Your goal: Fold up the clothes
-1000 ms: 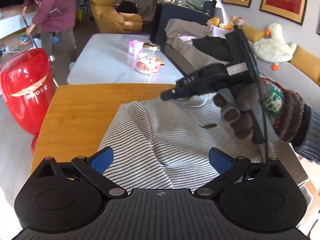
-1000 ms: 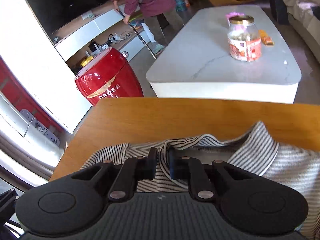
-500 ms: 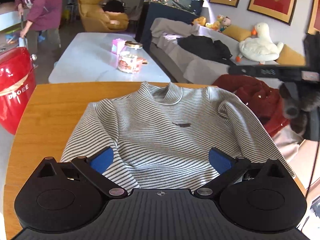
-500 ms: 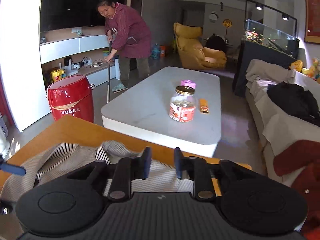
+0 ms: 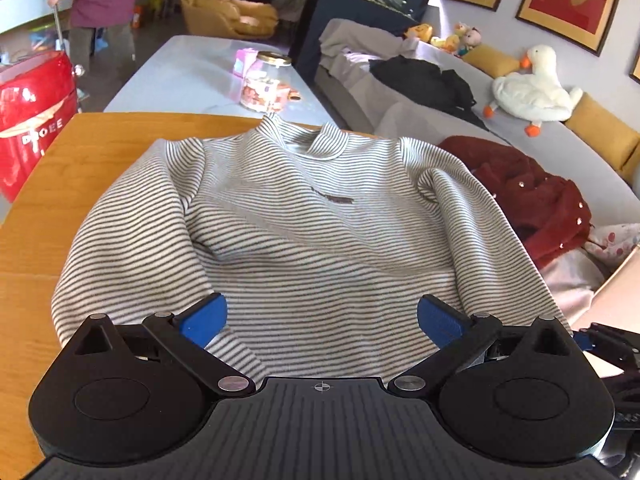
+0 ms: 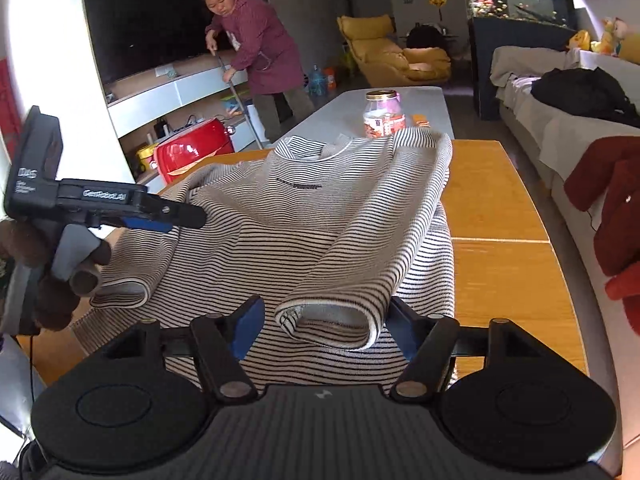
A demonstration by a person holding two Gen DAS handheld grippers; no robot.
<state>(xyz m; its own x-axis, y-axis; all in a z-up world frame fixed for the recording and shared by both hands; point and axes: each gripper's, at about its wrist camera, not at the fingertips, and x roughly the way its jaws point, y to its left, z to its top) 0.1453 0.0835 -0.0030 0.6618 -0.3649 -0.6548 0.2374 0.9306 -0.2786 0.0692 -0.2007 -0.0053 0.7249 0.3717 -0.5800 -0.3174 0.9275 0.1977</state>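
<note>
Striped grey-and-white knit sweater [image 6: 304, 216] lies flat on the orange wooden table [image 6: 496, 208] — soft, light, floppy, best pinched at a cuff. Right gripper [image 6: 326, 326] jaws, closing, bracket the right cuff untouched; left gripper [image 5: 322, 316] gapes wide over the hem.

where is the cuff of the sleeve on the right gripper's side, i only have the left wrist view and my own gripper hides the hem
observer: That cuff lies folded in on the striped sweater, between the right gripper's jaws, which are closing but not yet pressing it.
operator: and the other cuff
observer: The other cuff is folded in as well, close by the gloved hand that holds the left gripper.
operator: does the sweater hang off the table on the right
observer: No, bare wooden table shows beside that sleeve.
</note>
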